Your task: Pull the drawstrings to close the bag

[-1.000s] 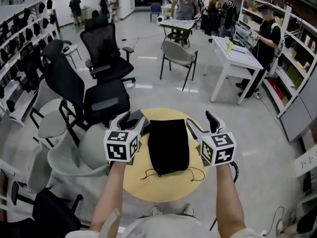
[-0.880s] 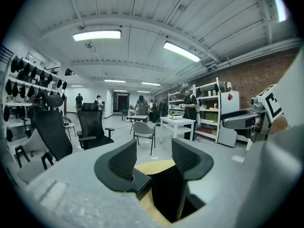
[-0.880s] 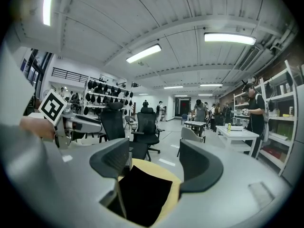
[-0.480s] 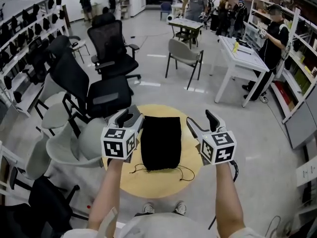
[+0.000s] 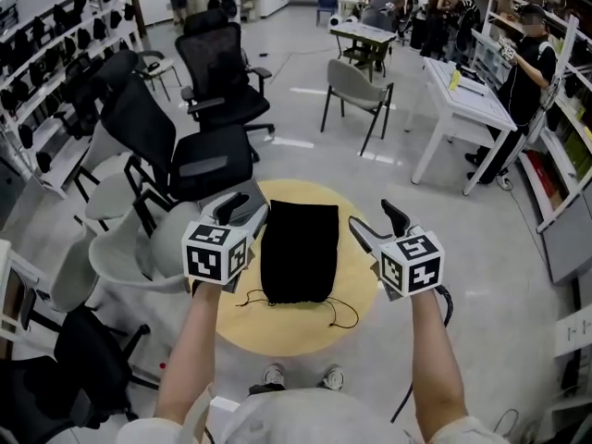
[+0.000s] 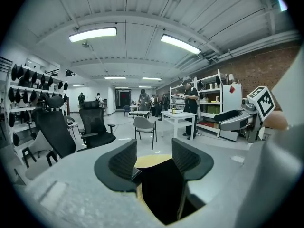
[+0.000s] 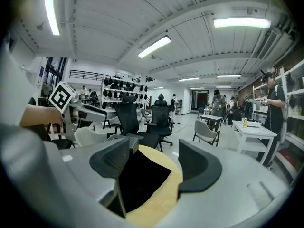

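Observation:
A black drawstring bag lies flat on a round yellow table, its mouth toward me. Thin black drawstrings trail loose from the near edge onto the tabletop. My left gripper hovers at the bag's left side, open and empty. My right gripper hovers at the bag's right side, also open and empty. In the left gripper view the bag shows between and below the open gripper. In the right gripper view the bag lies left of centre on the table under the open gripper.
Black office chairs and pale grey chairs crowd the table's left and far-left side. A grey chair and a white table stand farther back. Shelves line both walls, and people stand in the distance.
The view has shifted so the table and bag sit a little higher and farther left in frame. Both grippers stay open beside the bag, at about the same spacing.

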`<act>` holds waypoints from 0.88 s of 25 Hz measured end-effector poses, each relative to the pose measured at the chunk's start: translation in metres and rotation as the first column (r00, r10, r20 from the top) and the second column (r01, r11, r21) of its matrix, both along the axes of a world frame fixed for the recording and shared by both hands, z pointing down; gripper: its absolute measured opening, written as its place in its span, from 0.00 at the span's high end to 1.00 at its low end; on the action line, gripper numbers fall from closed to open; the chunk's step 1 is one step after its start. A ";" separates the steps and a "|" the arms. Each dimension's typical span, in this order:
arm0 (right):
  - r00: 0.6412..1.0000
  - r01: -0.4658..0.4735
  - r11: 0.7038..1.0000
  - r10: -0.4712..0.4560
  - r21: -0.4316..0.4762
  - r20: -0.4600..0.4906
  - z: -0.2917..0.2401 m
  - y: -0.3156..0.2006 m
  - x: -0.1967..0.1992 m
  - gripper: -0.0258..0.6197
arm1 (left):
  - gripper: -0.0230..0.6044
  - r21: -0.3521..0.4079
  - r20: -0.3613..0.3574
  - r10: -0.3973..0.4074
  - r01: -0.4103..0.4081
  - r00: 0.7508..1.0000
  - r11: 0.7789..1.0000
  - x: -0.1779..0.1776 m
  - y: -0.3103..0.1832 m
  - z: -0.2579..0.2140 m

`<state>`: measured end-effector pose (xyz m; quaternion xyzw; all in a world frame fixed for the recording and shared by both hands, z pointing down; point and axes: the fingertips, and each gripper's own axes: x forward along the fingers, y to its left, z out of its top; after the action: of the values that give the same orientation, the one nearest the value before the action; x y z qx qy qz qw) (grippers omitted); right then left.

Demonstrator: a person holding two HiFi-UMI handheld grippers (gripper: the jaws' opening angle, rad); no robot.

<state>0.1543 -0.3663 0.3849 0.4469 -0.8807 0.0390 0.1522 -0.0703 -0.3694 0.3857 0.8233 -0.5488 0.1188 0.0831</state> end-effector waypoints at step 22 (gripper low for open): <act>0.970 0.168 0.955 -0.204 -0.243 -0.134 0.106 0.038 -0.041 0.48 | 0.58 -0.197 0.129 0.298 -0.270 0.946 0.942 0.002 0.039 0.097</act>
<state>0.1137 -0.3283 0.4904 0.3428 -0.8937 0.0908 0.2750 -0.0682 -0.3300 0.4825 0.8714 -0.4161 0.2422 0.0942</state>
